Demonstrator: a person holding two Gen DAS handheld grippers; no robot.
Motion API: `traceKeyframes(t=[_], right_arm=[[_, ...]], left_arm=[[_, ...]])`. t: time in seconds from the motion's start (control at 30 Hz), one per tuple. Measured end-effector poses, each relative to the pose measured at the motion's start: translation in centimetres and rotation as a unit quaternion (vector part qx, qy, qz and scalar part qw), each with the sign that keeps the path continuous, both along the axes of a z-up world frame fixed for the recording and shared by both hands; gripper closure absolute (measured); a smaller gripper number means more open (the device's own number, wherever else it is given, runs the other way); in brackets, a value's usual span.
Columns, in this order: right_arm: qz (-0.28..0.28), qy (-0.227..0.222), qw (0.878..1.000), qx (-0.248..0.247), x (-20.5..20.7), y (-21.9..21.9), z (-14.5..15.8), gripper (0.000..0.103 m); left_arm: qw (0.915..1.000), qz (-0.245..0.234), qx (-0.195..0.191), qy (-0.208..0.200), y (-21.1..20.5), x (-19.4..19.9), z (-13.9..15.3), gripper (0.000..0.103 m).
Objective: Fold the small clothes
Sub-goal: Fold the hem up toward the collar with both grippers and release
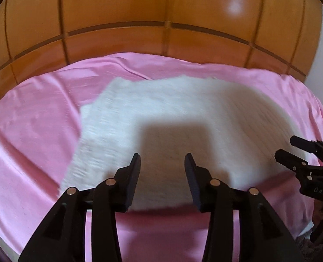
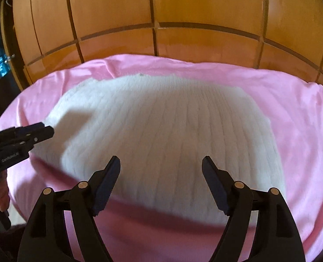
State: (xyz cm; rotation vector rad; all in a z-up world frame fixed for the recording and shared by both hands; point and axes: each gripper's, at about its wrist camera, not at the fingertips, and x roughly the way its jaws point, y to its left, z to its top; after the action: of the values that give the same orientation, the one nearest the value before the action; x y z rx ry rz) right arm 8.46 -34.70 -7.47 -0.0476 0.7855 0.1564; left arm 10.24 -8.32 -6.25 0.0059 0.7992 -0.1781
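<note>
One white ribbed knit garment [image 2: 161, 135] lies spread flat on one pink sheet [image 2: 303, 131], with a wooden panelled wall [image 2: 183, 11] rising behind the bed. There are two grippers, one in each of the person's hands. The left gripper [image 1: 162, 159] hovers over the garment's near edge, its jaws parted a moderate way with nothing between them, touching no cloth. The right gripper [image 2: 161, 161] hangs over the same near hem further along, its jaws spread wider, also empty and clear of the knit. Seen from the right wrist, the fingers of a hand [image 2: 2, 198] wrap the left gripper's handle.
</note>
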Motion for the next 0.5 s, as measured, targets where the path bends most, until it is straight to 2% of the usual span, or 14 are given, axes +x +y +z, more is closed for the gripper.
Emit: traceKeyframes(t=[0.27, 0.5], right_arm=[[-0.050, 0.011, 0.999, 0.008, -1.0, -3.3, -1.3, 0.027], [-0.065, 0.019, 0.998, 0.012, -0.7, -4.4, -2.2, 0.027]], left_arm=[[0.9999, -0.005, 0.011, -0.002, -2.0, -1.8, -0.1, 0.058], [0.9999, -0.003, 0.015, 0.000, -2.0, -1.6, -0.4, 0.055]])
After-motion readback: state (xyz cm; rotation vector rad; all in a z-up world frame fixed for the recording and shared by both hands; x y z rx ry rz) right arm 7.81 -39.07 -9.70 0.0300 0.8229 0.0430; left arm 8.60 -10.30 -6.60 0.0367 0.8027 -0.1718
